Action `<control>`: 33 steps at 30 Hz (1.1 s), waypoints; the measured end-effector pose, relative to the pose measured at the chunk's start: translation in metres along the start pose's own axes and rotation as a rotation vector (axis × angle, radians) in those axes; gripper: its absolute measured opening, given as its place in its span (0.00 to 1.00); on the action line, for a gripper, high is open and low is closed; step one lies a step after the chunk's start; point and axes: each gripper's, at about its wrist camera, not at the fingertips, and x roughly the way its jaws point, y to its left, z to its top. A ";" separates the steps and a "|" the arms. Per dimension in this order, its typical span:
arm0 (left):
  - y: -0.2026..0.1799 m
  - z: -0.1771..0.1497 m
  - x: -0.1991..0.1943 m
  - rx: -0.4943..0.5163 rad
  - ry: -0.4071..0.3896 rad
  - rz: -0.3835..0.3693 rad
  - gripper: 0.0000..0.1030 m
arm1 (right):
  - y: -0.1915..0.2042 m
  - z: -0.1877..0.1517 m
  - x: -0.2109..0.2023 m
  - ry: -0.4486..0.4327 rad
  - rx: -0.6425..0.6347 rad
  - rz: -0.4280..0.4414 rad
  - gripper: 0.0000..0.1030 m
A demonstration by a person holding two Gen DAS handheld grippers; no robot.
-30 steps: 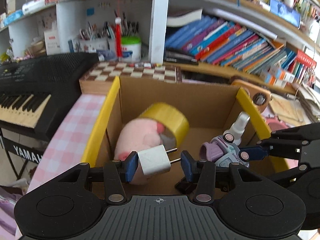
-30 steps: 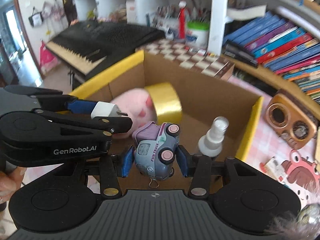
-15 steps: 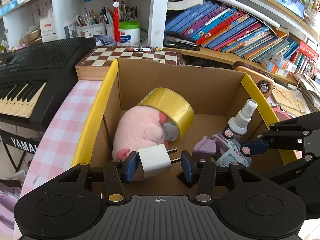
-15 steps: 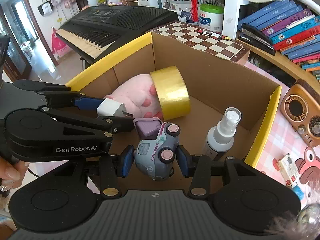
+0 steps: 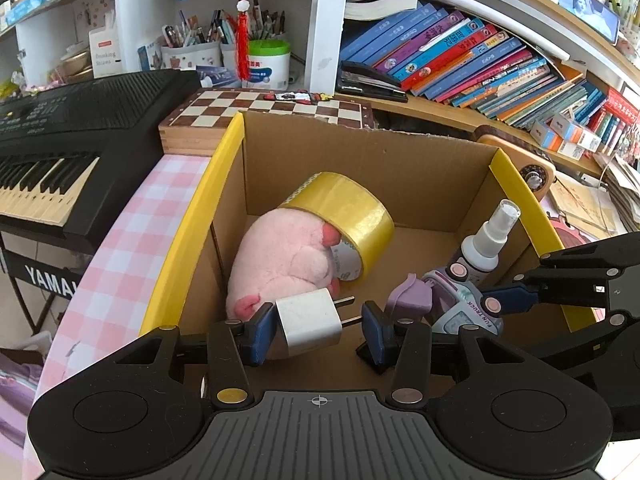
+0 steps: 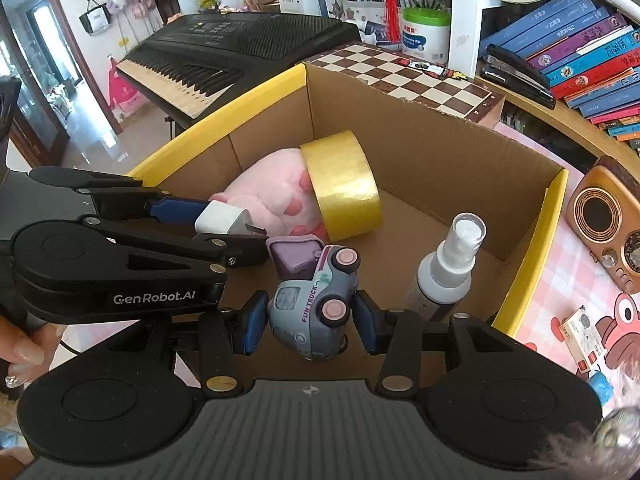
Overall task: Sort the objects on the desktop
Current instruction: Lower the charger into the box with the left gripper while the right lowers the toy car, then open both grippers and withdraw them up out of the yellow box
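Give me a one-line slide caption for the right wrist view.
Right gripper holds a toy truck over the cardboard box; left gripper holds a white charger plug.

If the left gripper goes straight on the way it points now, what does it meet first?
Probably the pink plush toy in the cardboard box. The left gripper, shut on the white charger, points down at it. Depth is hard to judge.

"FUN TRUCK" in purple on the side of the toy truck (image 6: 314, 306). "GenRobot.AI" in white on the black left gripper (image 6: 236, 236). "YAMA", cut off, on the keyboard stand (image 5: 48, 282). Maybe "Drinking Straws" on the white box (image 5: 105, 54), too small to be sure.
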 end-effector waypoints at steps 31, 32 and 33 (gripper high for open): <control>0.013 -0.021 -0.070 -0.066 -0.146 0.012 0.81 | 0.003 -0.006 -0.008 -0.050 0.098 0.051 0.49; 0.012 -0.022 -0.073 -0.064 -0.150 0.008 0.81 | 0.004 -0.008 -0.012 -0.060 0.102 0.046 0.49; 0.010 -0.023 -0.076 -0.061 -0.156 0.003 0.81 | 0.005 -0.010 -0.016 -0.069 0.104 0.038 0.49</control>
